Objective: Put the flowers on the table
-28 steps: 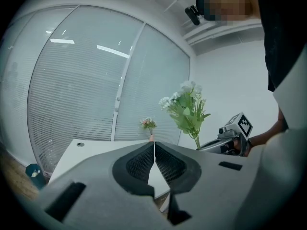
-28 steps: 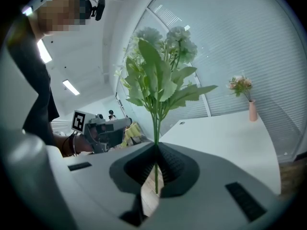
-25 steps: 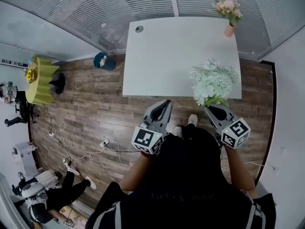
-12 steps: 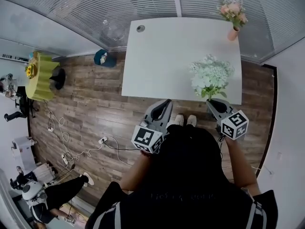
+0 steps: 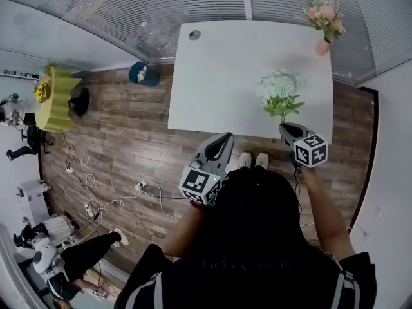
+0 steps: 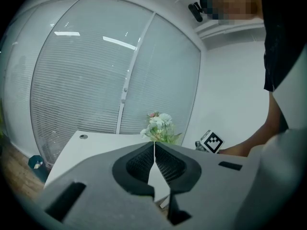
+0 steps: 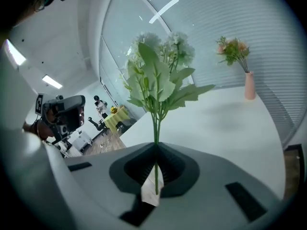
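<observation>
A bunch of white flowers (image 5: 279, 93) with green leaves stands up from my right gripper (image 5: 288, 129), which is shut on its stems (image 7: 155, 128). The blooms (image 7: 160, 46) hang over the near right part of the white table (image 5: 219, 76). My left gripper (image 5: 224, 140) is shut with nothing in it, held over the floor just short of the table's near edge. In the left gripper view the white flowers (image 6: 160, 127) show beyond the closed jaws, and the right gripper's marker cube (image 6: 211, 141) is beside them.
A pink vase with pink flowers (image 5: 325, 23) stands at the table's far right corner. A round cable hole (image 5: 194, 35) is at the far left corner. Window blinds (image 5: 161, 5) run behind the table. Cables (image 5: 122, 201) lie on the wooden floor at left.
My right gripper has carried the white flowers forward and up, from the table's near edge to over its near right part. The left gripper has barely moved.
</observation>
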Demonstrator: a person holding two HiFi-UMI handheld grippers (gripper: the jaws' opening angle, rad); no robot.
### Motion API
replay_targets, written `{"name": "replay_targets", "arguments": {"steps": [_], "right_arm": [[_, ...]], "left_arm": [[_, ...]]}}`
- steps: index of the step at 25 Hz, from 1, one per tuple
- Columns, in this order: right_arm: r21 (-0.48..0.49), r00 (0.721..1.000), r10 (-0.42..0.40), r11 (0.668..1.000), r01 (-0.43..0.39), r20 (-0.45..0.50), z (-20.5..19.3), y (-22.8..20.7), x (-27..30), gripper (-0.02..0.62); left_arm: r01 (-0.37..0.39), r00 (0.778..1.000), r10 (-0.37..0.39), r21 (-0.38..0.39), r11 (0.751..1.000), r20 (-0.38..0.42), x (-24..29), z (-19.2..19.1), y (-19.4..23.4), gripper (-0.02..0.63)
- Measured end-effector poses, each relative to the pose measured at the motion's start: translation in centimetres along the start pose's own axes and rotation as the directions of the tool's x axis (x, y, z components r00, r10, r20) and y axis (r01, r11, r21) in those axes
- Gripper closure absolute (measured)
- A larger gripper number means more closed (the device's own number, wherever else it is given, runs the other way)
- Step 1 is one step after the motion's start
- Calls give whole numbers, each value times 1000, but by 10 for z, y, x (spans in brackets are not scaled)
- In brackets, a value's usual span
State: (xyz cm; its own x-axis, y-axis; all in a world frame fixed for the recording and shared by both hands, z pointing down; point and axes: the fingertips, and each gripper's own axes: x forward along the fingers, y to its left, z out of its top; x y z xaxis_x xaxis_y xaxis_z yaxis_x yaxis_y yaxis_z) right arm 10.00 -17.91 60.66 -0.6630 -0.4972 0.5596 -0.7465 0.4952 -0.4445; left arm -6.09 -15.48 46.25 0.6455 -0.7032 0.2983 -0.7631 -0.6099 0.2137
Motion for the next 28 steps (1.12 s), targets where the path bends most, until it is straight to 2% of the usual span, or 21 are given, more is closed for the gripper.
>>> {"name": "replay_targets", "arguments": {"steps": [4,10,18,28], "right_arm": [[31,998,-22,999,24,-66,-23,-26,23,561],[22,982,-76,996,81,-171,-54,-52,48,561],[-9,962,-116,993,117,-249,-63,-67,70,560],[7,947,-132,990,140,-292,-68,-72,82,561]], "left_arm": [[-13,1000,13,-7,1000,-15,0,-7,2,584],[-21,999,20,-32,999,-44,4,-20,11,584],[-16,997,12,-47,999,-81,13,-36,15,584],[-3,993,-4,-53,999,-116,26,-45,17,584]]}}
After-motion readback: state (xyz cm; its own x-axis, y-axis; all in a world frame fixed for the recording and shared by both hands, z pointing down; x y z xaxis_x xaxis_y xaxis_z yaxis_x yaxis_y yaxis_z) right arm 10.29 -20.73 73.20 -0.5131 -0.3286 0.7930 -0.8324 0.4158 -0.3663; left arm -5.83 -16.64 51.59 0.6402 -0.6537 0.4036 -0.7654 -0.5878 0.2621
